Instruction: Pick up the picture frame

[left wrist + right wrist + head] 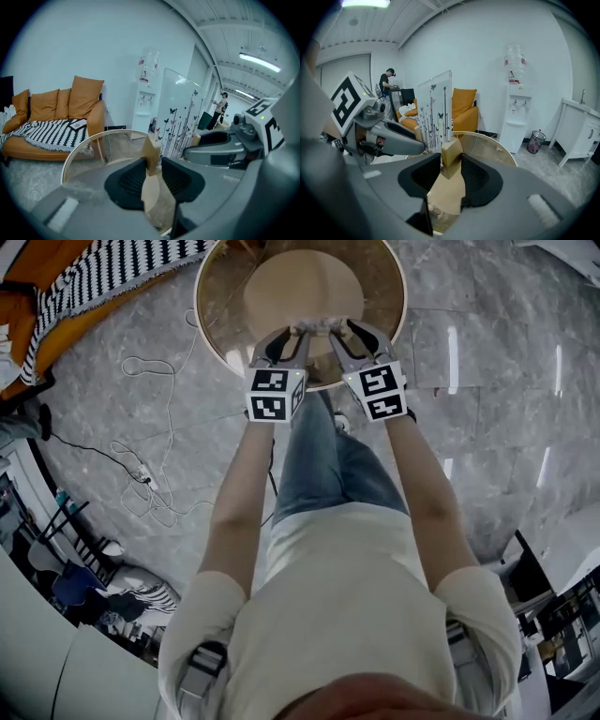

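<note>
The picture frame point(180, 117) is gripped at its wooden base point(451, 152) from both sides: the left gripper point(153, 171) is clenched on one end and the right gripper point(450, 166) on the other. The frame is held upright above the round glass table point(225, 306) and seems clear of it, so the pickup is judged essentially done.

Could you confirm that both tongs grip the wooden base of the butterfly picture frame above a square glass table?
Not quite: the glass table is round, not square, as the head view shows. The rest holds: the left tongs and the right tongs both grip the wooden base of the butterfly picture frame above it.
</note>
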The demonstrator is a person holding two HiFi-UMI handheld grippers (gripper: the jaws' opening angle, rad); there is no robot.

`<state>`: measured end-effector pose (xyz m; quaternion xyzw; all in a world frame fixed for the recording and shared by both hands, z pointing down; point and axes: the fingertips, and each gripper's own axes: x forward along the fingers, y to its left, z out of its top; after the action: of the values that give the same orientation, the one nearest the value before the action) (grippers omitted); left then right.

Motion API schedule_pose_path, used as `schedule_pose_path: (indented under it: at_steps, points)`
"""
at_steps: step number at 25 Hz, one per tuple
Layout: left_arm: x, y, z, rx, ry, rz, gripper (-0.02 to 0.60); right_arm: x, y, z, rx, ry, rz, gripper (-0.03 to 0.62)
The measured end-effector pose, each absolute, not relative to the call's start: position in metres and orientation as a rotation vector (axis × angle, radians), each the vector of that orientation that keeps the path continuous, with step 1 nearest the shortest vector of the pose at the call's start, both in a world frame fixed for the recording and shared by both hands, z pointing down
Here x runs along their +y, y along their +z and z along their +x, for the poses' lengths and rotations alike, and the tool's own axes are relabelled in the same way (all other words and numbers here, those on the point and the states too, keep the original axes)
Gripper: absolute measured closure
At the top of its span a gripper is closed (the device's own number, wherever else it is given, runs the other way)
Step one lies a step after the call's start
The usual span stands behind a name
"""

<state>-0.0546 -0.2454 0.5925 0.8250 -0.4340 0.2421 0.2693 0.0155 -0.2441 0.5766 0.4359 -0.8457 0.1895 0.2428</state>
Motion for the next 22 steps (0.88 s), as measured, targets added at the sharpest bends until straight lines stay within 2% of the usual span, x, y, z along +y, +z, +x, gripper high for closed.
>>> schedule_pose_path:
  at_steps: [22]
  points:
    - [-0.113,0.456,-0.038,-1.299,0.520,2.243,0.472,-0.115,0.440,0.033,-2.399,0.339,1.170,0.457]
